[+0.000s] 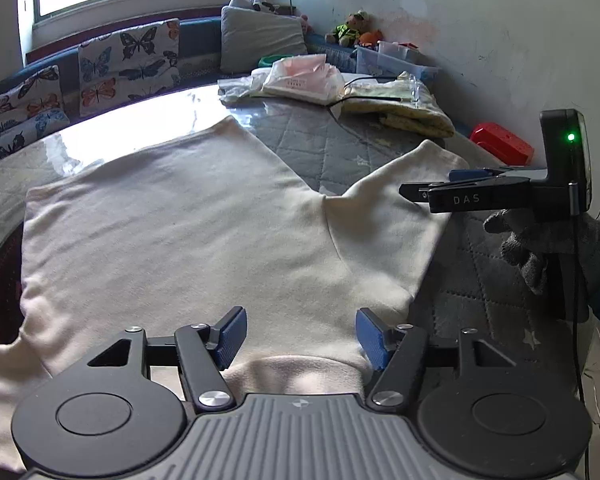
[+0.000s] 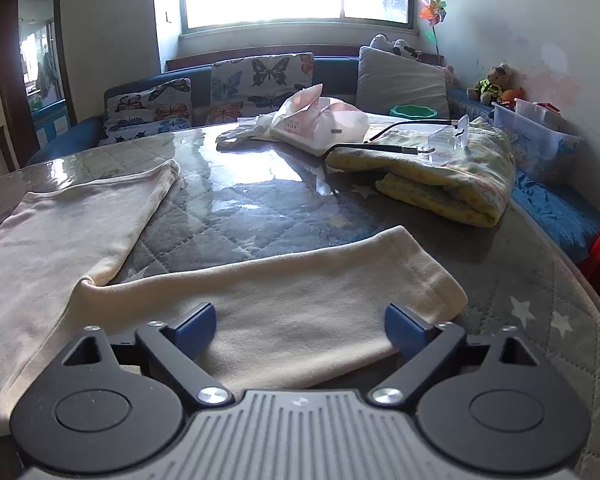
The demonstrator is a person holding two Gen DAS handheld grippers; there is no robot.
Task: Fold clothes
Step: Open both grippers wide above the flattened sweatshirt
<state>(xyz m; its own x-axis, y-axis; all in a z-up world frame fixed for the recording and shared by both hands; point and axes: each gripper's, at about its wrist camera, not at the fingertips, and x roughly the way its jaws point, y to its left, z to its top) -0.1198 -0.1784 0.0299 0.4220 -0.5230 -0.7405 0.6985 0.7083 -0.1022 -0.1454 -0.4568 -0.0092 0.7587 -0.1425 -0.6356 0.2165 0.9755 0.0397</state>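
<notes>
One cream garment [image 1: 172,220] lies flat on the table [image 2: 260,200], two legs [image 2: 320,300] spread; both claws, left gripper [image 1: 300,338] and right gripper [image 2: 300,330], gape apart, holding nothing.

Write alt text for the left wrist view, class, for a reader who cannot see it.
A cream garment lies spread flat on a grey quilted table, with the left tongs open just above its near edge. At right, a gloved hand holds the right tongs over one outstretched cream sleeve or leg. Butterfly cushions sit behind under a window.
</notes>
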